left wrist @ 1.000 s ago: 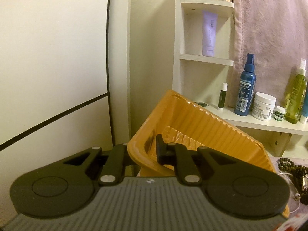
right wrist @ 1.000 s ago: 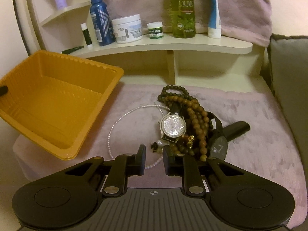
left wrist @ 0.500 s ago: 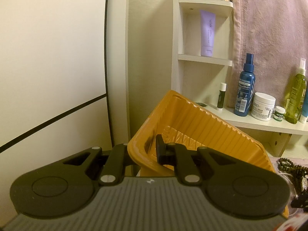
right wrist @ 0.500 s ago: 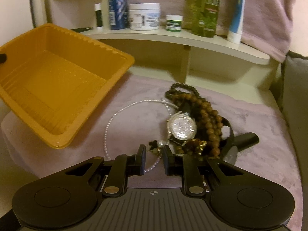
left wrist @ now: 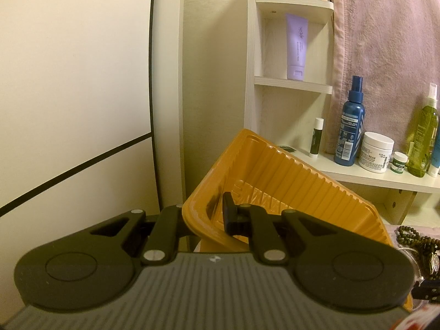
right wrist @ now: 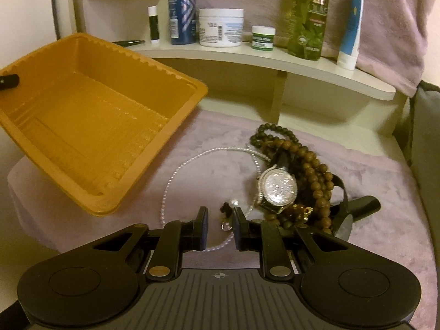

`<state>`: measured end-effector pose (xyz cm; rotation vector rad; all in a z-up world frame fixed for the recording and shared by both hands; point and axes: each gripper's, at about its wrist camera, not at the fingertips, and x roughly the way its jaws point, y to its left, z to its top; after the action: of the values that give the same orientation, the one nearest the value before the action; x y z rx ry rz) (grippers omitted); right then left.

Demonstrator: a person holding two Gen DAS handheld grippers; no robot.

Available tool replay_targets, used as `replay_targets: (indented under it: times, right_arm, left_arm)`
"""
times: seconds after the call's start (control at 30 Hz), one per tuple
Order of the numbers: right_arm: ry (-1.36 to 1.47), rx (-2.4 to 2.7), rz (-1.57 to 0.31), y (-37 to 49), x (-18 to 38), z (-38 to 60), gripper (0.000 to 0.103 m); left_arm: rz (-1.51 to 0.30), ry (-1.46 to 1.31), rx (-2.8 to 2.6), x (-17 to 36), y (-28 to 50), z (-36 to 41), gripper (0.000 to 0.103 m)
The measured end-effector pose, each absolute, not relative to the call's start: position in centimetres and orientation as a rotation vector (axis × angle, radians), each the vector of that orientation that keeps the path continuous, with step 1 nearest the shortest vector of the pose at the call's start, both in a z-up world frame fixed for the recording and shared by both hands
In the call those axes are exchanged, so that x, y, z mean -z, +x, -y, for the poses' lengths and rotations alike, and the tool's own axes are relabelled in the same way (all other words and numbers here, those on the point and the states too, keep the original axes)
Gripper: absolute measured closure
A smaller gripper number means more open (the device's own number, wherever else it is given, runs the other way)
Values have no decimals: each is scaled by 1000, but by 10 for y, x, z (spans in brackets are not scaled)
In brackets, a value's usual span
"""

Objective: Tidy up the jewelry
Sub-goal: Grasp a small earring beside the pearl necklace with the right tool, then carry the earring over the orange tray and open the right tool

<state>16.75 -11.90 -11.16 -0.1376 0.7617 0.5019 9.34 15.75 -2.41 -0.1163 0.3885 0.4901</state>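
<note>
Your left tool is clenched on the orange tray's rim, holding it tilted. The jewelry pile lies ahead-right of your released right tool; the pearl strand runs between its fingers, untouched.

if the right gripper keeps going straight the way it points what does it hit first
Most likely the small pearl earrings lying just ahead between the fingers of the right gripper, with the pearl necklace strand crossing there too. The jaws stand open and hold nothing. Depth is hard to judge in this view.
</note>
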Motion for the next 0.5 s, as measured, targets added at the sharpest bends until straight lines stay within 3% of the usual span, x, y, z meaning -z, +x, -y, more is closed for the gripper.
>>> replay_targets:
  times: [0.5]
  right_arm:
    - [-107, -499, -767, 167, 115, 123, 95]
  left_arm:
    - [-393, -120, -486, 25, 92, -158, 91]
